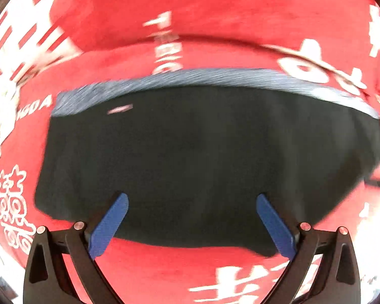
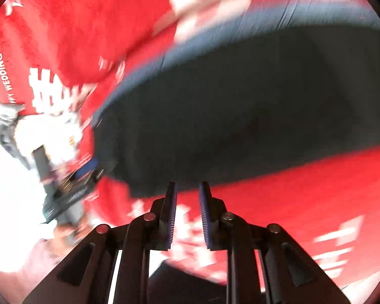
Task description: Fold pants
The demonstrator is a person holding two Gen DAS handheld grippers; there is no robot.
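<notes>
The pants were found lying as a compact dark rectangle on the red cloth, a blue-grey ribbed waistband along the far edge. The folding was judged largely done; whether a further fold was left could not be told. The left gripper was held above the bundle with jaws spread wide and nothing between them. The right gripper was seen beside the near edge, jaws narrowly apart and empty. White printing on the cloth was read as "WEDDING" in the right wrist view; the other characters were too blurred.
</notes>
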